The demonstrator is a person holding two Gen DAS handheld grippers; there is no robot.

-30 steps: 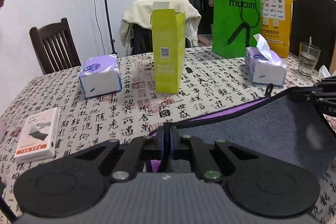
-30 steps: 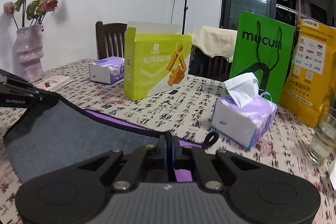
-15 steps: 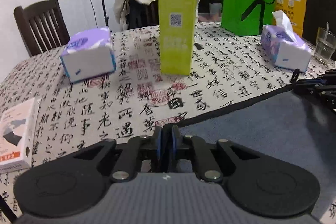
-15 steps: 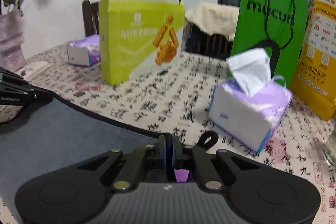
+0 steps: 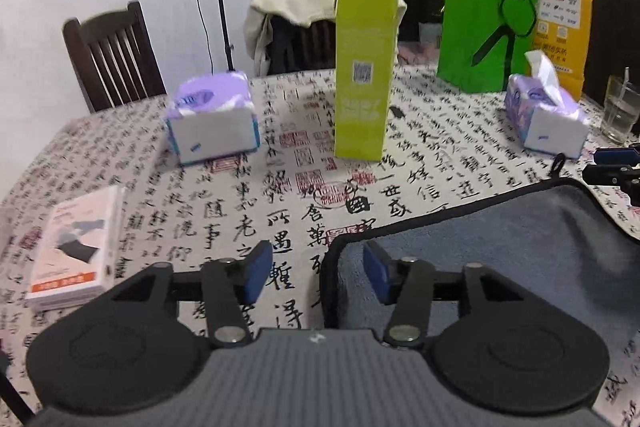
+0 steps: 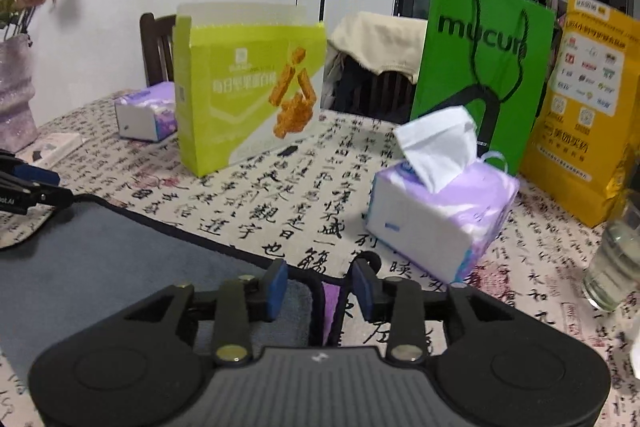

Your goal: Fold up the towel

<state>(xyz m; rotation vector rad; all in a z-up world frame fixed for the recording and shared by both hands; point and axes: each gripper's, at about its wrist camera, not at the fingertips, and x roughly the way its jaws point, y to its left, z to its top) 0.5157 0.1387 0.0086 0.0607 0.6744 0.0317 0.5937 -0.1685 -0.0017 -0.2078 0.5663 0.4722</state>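
Both tools, the left tool (image 5: 316,273) and right tool (image 6: 319,291), are now standing wide after pinching the grey towel (image 5: 500,247) earlier, which is lying flat on the desk (image 5: 280,195) near two tissue packs (image 5: 212,123) (image 5: 546,119).

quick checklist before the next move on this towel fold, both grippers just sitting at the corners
1. Left gripper released: ok, jaws apart, the towel corner lies between them ungripped.
2. Right gripper released: ok, jaws apart over the towel's other corner.
3. Fold laid down: ok, grey side up on the tablecloth; a purple strip shows at the right corner.
4. Edges aligned underneath: cannot tell, the lower layer is hidden.
5. Room beyond the fold: ok, the tissue pack and the yellow-green box stand apart from the towel.
6. Glass near the right gripper: not ok, close beside it; go carefully.
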